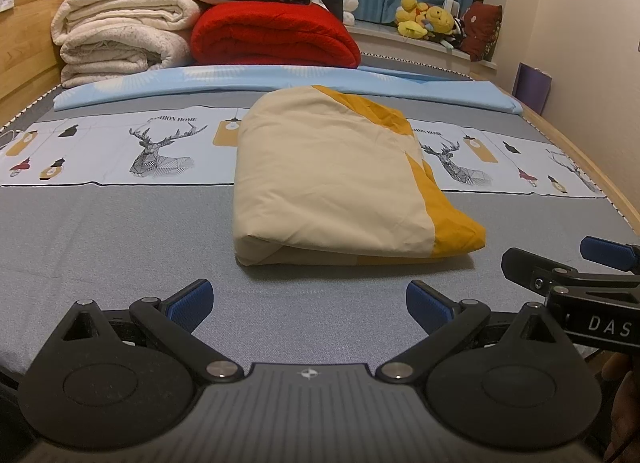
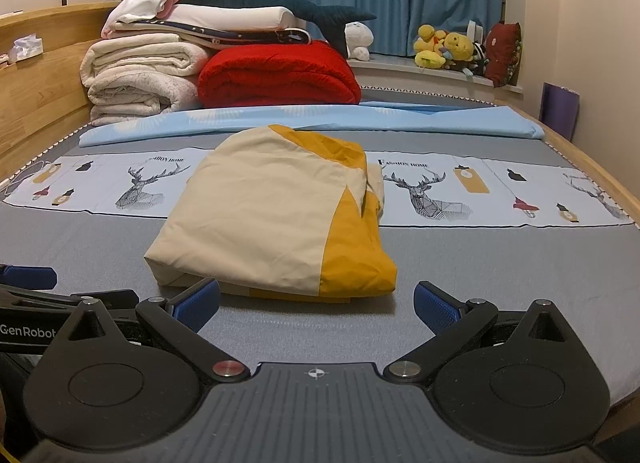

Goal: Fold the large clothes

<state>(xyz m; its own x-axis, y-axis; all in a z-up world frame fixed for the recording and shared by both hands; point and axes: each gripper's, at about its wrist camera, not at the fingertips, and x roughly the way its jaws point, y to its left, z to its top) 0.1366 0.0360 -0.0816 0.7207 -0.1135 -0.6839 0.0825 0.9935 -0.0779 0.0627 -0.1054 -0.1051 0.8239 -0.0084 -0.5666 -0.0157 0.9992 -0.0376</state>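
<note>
A: Entry. A cream and yellow cloth (image 1: 340, 179) is noted on the bed (image 1: 120, 231), already folded into a thick packet. It lies in the middle of the bed, across the printed deer band (image 1: 160, 151), with its near fold facing both tools.

B: State of the left gripper (image 1: 308, 303)?

A: Its fingers (image 1: 192, 299) are spread wide and nothing is held. It hovers just short of the packet's near edge. The right gripper (image 2: 316, 305) is likewise spread and empty; its left finger (image 2: 200, 301) sits just in front of the packet's near-left corner, contact not confirmed.

B: Why is the packet placed there?

A: Judged: the middle was chosen so that flat bed is left on every side for folding. The fold is judged nearly or fully done; the yellow panel (image 2: 352, 259) on the right looks looser than the cream side.

B: Edges and room?

A: Bare grey sheet is seen left, right and near of the packet. On the far side a rolled blue sheet (image 1: 280, 83) runs across the bed, and beyond it a red blanket (image 1: 276, 35) and white quilts (image 1: 120, 39) are stacked at far left. The wooden bed rail (image 1: 592, 167) bounds the right. The two tools are close together, so care would be needed not to knock them.
</note>
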